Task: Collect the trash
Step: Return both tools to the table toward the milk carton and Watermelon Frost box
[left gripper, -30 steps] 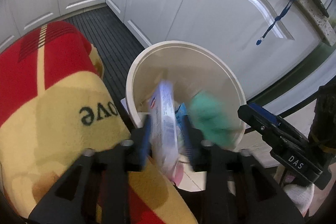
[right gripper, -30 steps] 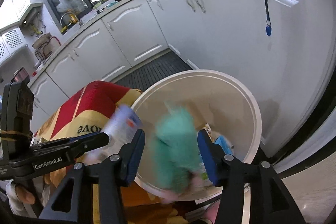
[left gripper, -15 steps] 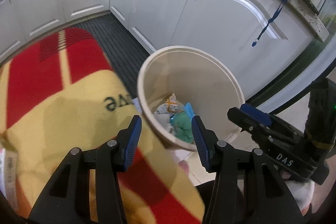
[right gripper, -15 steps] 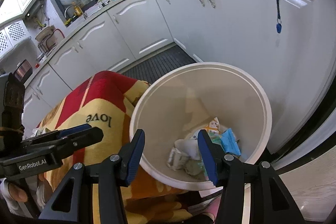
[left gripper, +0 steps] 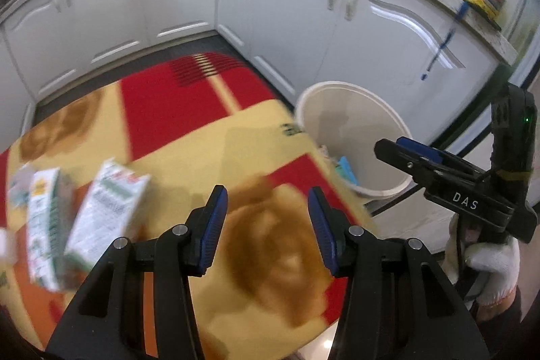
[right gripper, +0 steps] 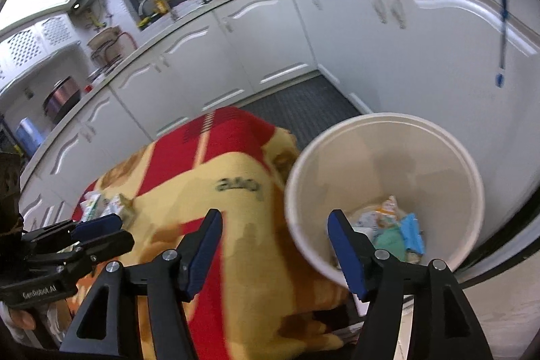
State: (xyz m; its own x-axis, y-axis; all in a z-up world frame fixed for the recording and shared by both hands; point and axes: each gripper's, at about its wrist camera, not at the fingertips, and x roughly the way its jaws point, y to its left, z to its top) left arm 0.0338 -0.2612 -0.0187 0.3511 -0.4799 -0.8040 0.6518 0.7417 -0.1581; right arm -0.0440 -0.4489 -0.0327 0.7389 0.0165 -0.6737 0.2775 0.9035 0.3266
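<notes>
Two cartons (left gripper: 84, 218) with blurred, unreadable print lie on the red-and-yellow blanket (left gripper: 202, 150) in the left wrist view, left of the left gripper (left gripper: 266, 225), whose jaws stand apart over the blanket with nothing between them. "DAS" reads on the right gripper (left gripper: 415, 157) beside the cream bin (left gripper: 351, 97).

From the right wrist, "GenRobot.AI" marks the left gripper (right gripper: 91, 235). The right gripper (right gripper: 273, 248) has just been opening further, empty, at the bin (right gripper: 388, 123) rim; trash (right gripper: 391, 231) lies inside.

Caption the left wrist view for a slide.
Empty hand-held gripper above blanket-covered table, cartons at left, trash bin at right.
</notes>
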